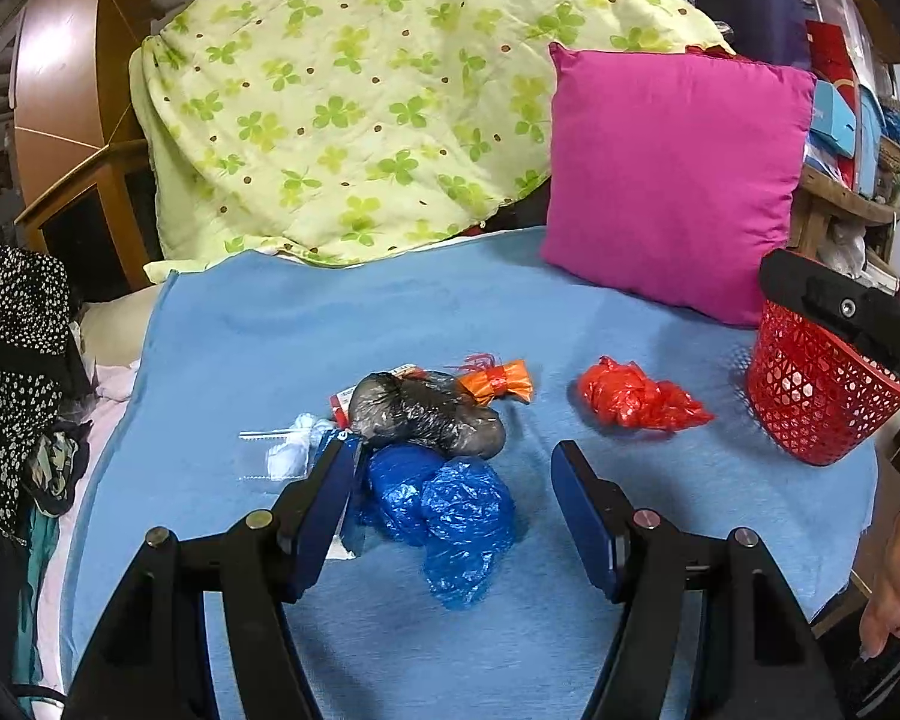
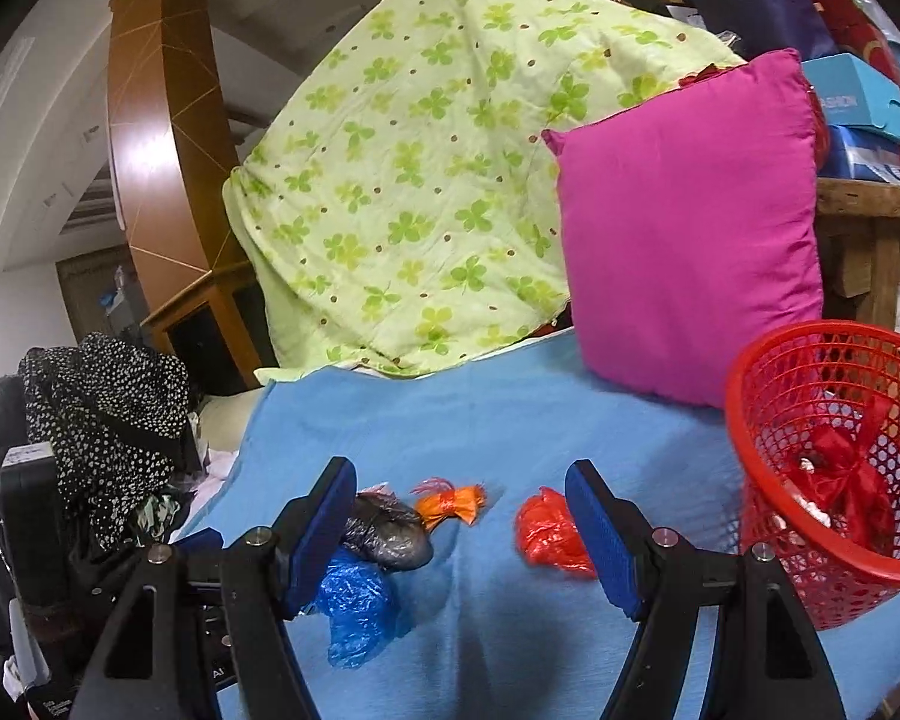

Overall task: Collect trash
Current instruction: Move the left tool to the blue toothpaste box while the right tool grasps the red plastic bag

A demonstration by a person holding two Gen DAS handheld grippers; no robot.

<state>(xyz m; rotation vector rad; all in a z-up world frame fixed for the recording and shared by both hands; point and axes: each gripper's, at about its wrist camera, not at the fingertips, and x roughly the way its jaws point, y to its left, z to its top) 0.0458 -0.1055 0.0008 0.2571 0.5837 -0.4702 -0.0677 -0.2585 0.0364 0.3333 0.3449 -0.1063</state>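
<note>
Fingers of left gripper (image 1: 450,504) and right gripper (image 2: 459,519) gape, seemingly empty (both angled downward) over blue bag (image 1: 444,510).

the left gripper (image 1: 453,480) points down a bit, and its two blue fingers (image 1: 588,516) are apart with nothing pinched. the right gripper (image 2: 459,501) is the same, wide and empty.

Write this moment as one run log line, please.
left gripper: open, over blue bag | right gripper: open, empty | red bag: on blanket | basket: holds red trash
</note>
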